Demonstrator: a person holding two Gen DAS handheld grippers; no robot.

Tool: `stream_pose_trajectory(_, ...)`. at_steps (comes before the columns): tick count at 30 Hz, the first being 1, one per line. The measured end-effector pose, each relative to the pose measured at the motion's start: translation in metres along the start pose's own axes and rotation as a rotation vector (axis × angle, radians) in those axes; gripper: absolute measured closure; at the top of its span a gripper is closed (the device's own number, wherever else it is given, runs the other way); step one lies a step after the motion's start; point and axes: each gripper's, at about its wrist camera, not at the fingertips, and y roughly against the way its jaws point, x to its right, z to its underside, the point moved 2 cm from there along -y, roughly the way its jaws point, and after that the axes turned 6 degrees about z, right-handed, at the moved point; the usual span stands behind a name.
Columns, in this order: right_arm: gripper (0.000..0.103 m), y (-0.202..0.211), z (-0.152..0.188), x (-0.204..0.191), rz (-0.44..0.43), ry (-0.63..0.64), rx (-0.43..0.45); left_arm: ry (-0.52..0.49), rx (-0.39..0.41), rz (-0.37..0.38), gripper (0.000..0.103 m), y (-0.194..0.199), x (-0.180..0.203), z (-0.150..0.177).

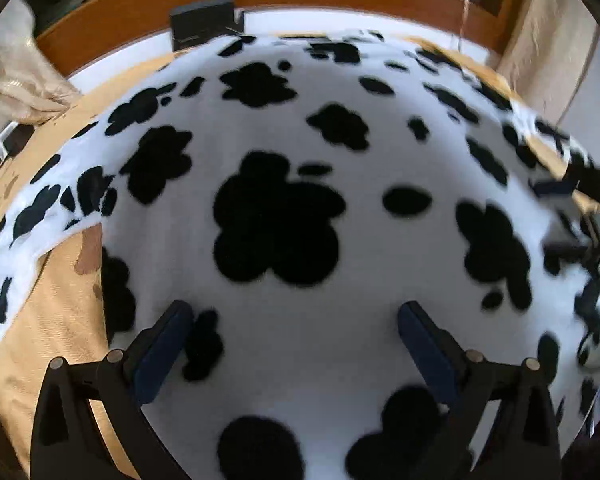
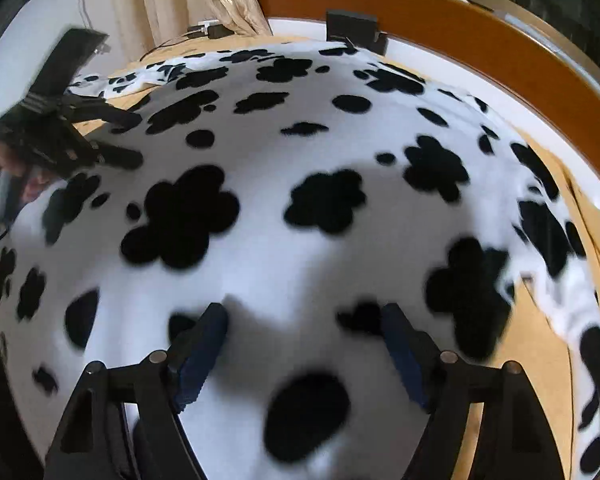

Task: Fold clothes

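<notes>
Garment (cow-spotted) flat; left gripper, right gripper spread, seemingly holding nothing.

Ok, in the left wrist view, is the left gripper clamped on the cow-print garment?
No, the left gripper has its jaws standing wide apart over the cow-print garment, with no fabric pinched between them.

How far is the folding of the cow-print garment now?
Done: the cow-print fleece garment lies spread flat on the tan bed cover, a sleeve stretched to one side. In hand: nothing; the left gripper and right gripper are open above the fabric. Left: no fold shows yet, so all the folding remains.
</notes>
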Motion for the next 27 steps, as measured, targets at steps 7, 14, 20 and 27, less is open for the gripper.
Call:
stream_pose_trajectory(7,0.022,0.008,-0.050,0.050,-0.023,-0.140,0.008,0.114,0.046,0.108,0.001,0.012,-0.024,-0.082)
stream_pose_trajectory(14,0.021,-0.032,-0.152,0.160,0.205,-0.453,0.052,0.205,0.107,0.060,0.001,-0.030,-0.058,-0.199)
stream_pose_trajectory(20,0.021,-0.099,-0.200,0.181,0.293,-0.475,-0.022,0.226,0.057,-0.032,0.001,-0.093,-0.076,-0.238)
stream_pose_trajectory(27,0.002,-0.136,-0.217,0.203,0.414,-0.495,-0.029,0.233,0.139,-0.136,0.000,-0.111,-0.101,-0.251)
